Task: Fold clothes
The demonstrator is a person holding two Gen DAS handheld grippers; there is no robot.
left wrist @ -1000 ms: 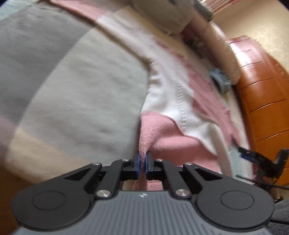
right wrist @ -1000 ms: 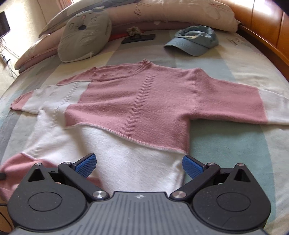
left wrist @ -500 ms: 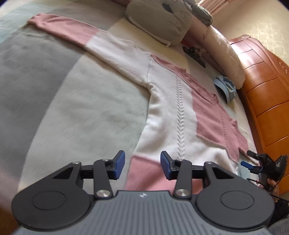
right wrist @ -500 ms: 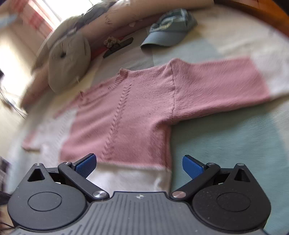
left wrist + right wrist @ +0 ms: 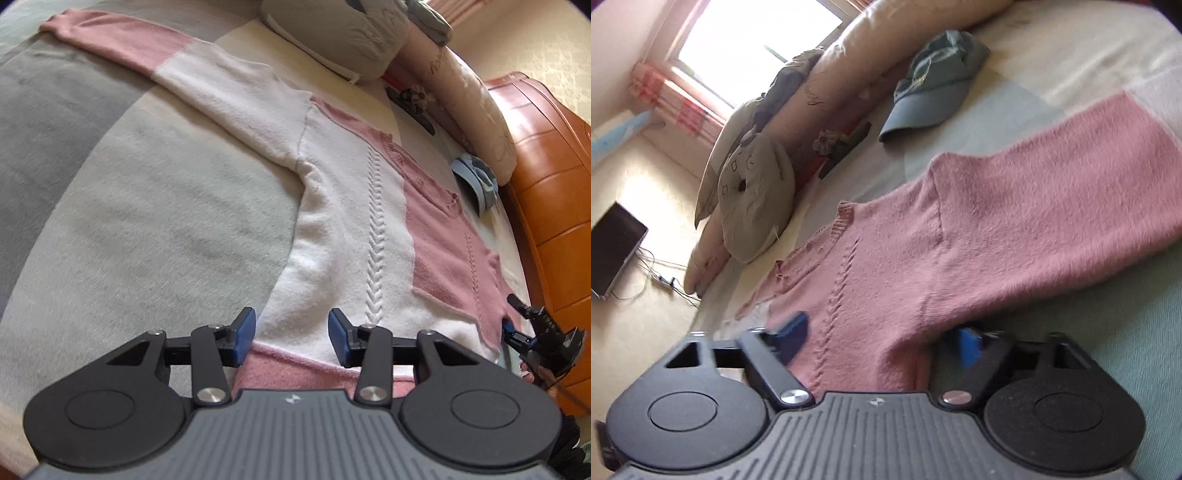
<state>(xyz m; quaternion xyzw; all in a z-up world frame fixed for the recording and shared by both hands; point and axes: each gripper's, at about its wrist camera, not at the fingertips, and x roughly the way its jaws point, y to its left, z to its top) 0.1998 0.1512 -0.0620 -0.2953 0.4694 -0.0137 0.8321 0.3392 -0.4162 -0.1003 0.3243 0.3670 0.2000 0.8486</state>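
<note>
Pink-and-white sweater (image 5: 354, 206) lies flat, front up, on the bed (image 5: 155, 229); long axis runs hem-to-collar, straight away from both claws toward the pillows (image 5: 849, 85); sleeves spread out to either side, across that axis; right claw (image 5: 882, 341) sits low at the sweater's right side edge, below the armpit, with the pink body fabric between its fingers; its jaws are closing, one blue pad over the knit, the other beside the edge on the green bed cover; pads do not look pressed on the cloth yet, so I read it as not gripping; left claw (image 5: 291, 334) hovers over the hem at the opposite side, jaws part-open, nothing between the pads but air above white fabric and the pink hem band; released; right claw is the nearer one to a grasp, so I judge the coming move turns on it taking that side edge and carrying it across the axis toward the centre cable line; risk as I see it: pad catches only the top layer, or pinches bed cover too; sweater looks fuzzy, soft, thick knit; pink upper chest and right sleeve (image 5: 1071, 192), white lower body and left sleeve (image 5: 229, 85) with pink cuff; cable-stitch columns down the front; few wrinkles; blue cap (image 5: 934, 85) and grey cushion (image 5: 757, 195) lie well apart from it.
</note>
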